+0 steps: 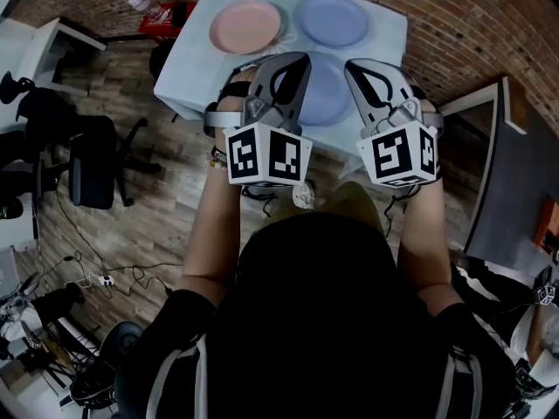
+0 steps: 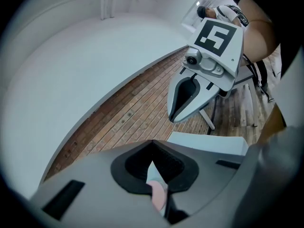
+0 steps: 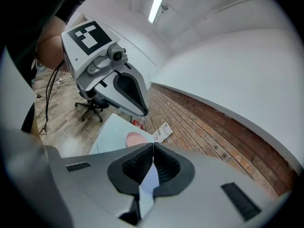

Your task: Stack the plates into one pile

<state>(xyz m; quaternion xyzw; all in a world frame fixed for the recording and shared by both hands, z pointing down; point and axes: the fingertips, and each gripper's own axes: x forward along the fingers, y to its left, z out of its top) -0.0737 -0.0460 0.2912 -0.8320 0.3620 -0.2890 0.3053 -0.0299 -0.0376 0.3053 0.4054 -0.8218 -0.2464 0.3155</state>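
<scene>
Three plates lie apart on the light blue table (image 1: 188,77): a pink plate (image 1: 245,25) at the far left, a blue plate (image 1: 331,19) at the far right, and a second blue plate (image 1: 325,92) near the front edge. My left gripper (image 1: 295,59) and right gripper (image 1: 360,65) hover side by side over the near blue plate, both shut and empty. In the left gripper view, the pink plate (image 2: 158,194) shows through the gap behind the shut tips (image 2: 152,142), and the right gripper (image 2: 190,95) hangs alongside. The right gripper view shows its tips (image 3: 153,145) meeting, with the pink plate (image 3: 137,137) beyond.
A brick wall (image 1: 454,24) runs behind the table. A black office chair (image 1: 96,168) stands on the wooden floor to the left, with cables nearby. A red item and a bottle (image 1: 150,7) sit at the table's far left corner. A grey cabinet (image 1: 515,182) stands at the right.
</scene>
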